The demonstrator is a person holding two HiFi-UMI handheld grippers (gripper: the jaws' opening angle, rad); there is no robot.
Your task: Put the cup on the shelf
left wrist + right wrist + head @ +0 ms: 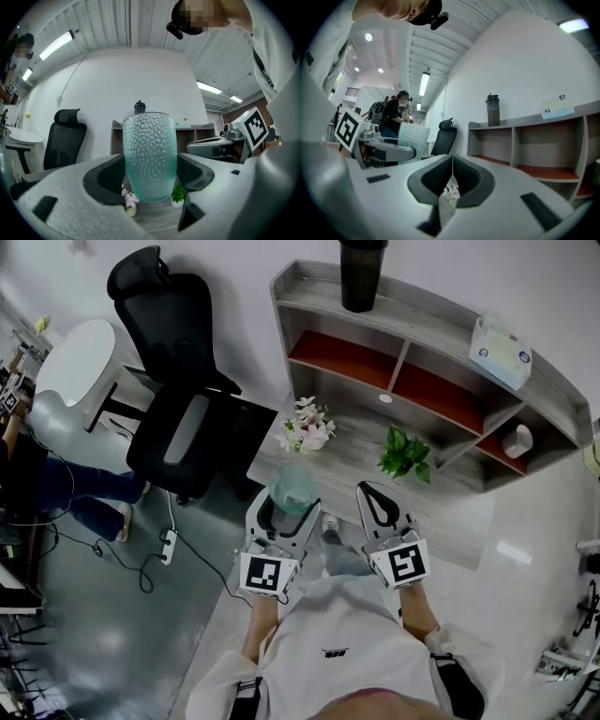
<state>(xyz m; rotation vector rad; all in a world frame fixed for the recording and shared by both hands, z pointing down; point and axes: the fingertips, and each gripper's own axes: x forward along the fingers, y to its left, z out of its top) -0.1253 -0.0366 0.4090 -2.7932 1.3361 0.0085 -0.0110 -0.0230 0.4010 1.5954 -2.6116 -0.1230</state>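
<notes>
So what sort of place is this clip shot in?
Most likely an office or lab room: a black office chair, a wooden shelf against a white wall, and overhead strip lights.

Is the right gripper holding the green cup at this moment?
No, the right gripper is shut with nothing between its jaws; the green cup is clamped in the left gripper.

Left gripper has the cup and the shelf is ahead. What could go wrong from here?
1. The cup is tall and the left gripper holds only its lower half, so it may tip in the jaws.
2. The flower vase and potted plant stand between it and the shelf and could get knocked over on the way in.
</notes>
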